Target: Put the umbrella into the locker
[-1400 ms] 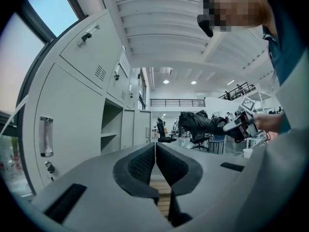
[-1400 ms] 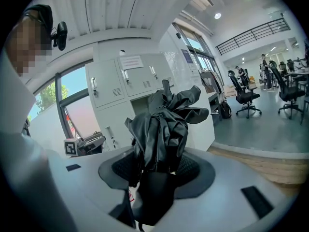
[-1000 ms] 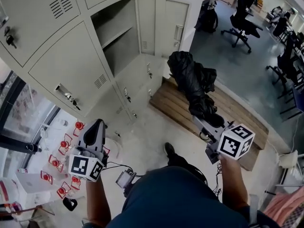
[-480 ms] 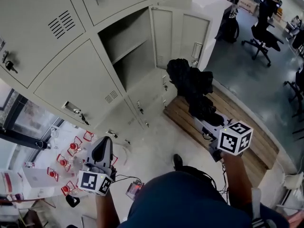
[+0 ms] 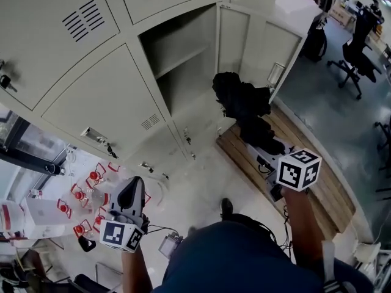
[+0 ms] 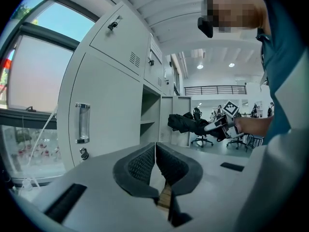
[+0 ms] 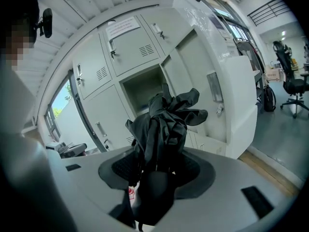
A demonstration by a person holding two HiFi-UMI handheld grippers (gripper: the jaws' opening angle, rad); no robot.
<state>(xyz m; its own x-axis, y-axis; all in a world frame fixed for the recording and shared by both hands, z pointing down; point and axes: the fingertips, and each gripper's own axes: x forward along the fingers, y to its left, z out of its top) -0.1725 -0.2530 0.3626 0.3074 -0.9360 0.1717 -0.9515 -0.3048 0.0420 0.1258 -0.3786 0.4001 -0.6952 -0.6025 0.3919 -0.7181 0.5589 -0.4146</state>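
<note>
A folded black umbrella [image 5: 244,112] sticks out of my right gripper [image 5: 269,148], which is shut on its handle end. Its loose fabric [image 7: 164,120] points toward the open locker compartment [image 5: 180,60], whose door [image 5: 269,47] stands swung out to the right. The umbrella's tip is just in front of the compartment's lower edge. The open compartment [image 7: 142,88] sits straight ahead in the right gripper view. My left gripper [image 5: 131,197] hangs low at the left, jaws shut and empty, facing the closed locker doors [image 6: 106,110]. The umbrella [image 6: 186,123] shows far off in the left gripper view.
A wooden pallet [image 5: 317,182] lies on the floor under the right arm. Red-topped clear containers [image 5: 82,197] stand on a surface at lower left. Closed lockers [image 5: 91,96] with handles flank the open one. Office chairs [image 5: 360,41] stand at the far right.
I have moved closer to the lockers. The right gripper has carried the umbrella up and left toward the open compartment. The left gripper has stayed low and shut.
</note>
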